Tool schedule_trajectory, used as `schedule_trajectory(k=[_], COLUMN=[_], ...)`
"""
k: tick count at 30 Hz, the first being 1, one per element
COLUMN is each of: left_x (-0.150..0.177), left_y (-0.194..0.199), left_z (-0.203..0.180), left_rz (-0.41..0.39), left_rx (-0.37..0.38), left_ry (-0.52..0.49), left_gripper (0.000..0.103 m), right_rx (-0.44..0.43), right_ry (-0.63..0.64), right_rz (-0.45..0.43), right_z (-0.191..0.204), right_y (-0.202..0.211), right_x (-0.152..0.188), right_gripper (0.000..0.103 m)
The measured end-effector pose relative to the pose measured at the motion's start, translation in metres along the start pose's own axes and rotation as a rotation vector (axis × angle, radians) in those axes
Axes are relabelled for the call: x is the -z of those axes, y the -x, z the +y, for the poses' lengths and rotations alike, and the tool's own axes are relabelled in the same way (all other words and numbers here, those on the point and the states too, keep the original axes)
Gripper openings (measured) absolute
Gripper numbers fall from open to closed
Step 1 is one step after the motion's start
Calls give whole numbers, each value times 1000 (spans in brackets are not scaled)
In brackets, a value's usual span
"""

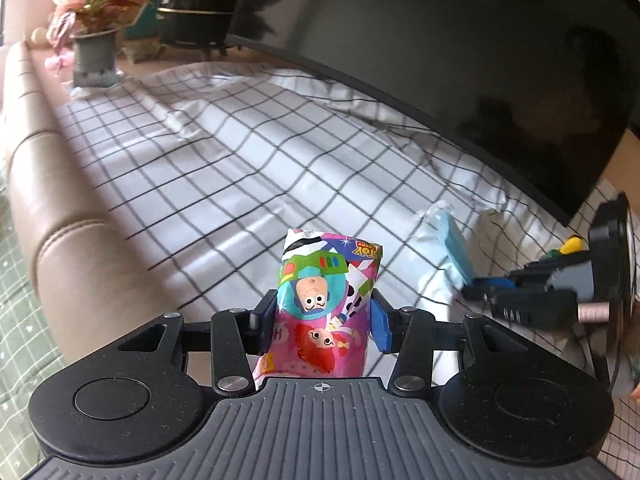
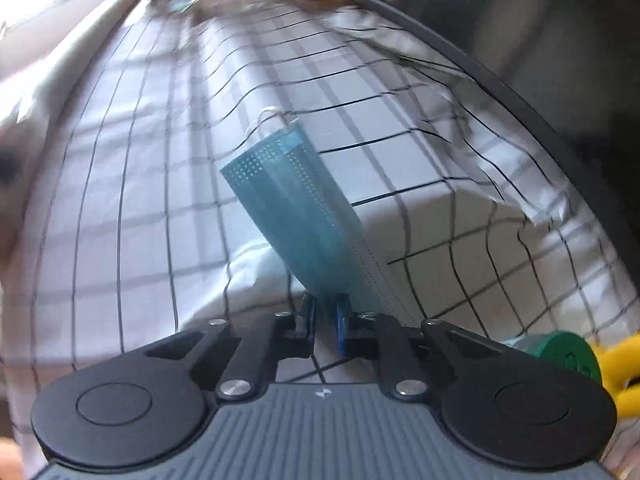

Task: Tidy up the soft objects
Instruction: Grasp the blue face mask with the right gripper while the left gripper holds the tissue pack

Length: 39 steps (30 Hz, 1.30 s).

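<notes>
The left claw (image 1: 324,320) was clamped on a cartoon pack (image 1: 326,300), held up over the checked cloth (image 1: 224,160). The right claw (image 2: 325,320) was pinched tight on a blue mask (image 2: 292,204) above that cloth, near the pack.

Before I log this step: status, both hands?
Left gripper shut on cartoon pack. Right gripper shut on blue face mask. Nothing blocking.
</notes>
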<state>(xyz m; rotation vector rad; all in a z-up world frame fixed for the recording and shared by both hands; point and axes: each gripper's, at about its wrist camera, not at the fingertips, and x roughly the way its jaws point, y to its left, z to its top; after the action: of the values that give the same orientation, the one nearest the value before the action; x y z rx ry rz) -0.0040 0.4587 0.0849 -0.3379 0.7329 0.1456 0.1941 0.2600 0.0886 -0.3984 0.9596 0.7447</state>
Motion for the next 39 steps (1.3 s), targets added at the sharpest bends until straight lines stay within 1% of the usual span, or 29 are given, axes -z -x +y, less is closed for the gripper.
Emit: schedule_trajectory(k=[1, 3, 5, 9, 12, 16, 21, 24, 28, 31, 34, 35, 36, 37, 38, 39], left_x=[-1, -4, -8, -19, -27, -38, -58, -69, -83, -84, -79, -76, -74, -71, -68, -65], left_y=[-1, -2, -5, -9, -10, -15, -25, -30, -38, -41, -43, -43, -43, -44, -46, -47], left_z=[-2, -5, -7, -16, -28, -46, -70, -92, -125, -142, -147, -146, -144, -139, -134, -129], left_rz=[-1, -4, -7, -18, -20, -21, 5, -9, -16, -18, -2, 5, 13, 26, 36, 44], left_rx=[8, 16, 20, 24, 45, 62, 57, 60, 89, 101, 119, 125, 131, 134, 134, 132], left_ry=[-4, -8, -9, -9, -38, -83, -78, -129, -181, -212, -229, -228, -223, -211, -199, -187], left_gripper=[51, 51, 51, 51, 51, 51, 51, 51, 51, 51, 51, 51, 51, 51, 51, 51], right_rx=[-21, -89, -143, -222, -254, -236, -197, -157, -100, -85, -95, -91, -85, -82, -77, -77], right_ry=[-49, -163, -243, -334, -378, -384, -424, -457, -498, -459, -383, -356, -324, -301, -279, -263], right_rz=[1, -4, -24, -49, -74, -133, -214, -271, -331, -315, -270, -258, -240, -225, -205, -184], right_z=[-7, -22, -33, -49, -55, -63, -87, -107, -134, -136, -119, -111, -102, -95, -86, -79], right_y=[3, 14, 27, 50, 67, 102, 142, 167, 198, 207, 199, 194, 185, 178, 167, 157], right_x=[-2, -5, -10, -17, -19, -20, -12, -3, 9, 19, 34, 39, 44, 49, 54, 58], right_gripper=[7, 4, 4, 3, 3, 3, 3, 3, 3, 3, 4, 11, 26, 48, 56, 58])
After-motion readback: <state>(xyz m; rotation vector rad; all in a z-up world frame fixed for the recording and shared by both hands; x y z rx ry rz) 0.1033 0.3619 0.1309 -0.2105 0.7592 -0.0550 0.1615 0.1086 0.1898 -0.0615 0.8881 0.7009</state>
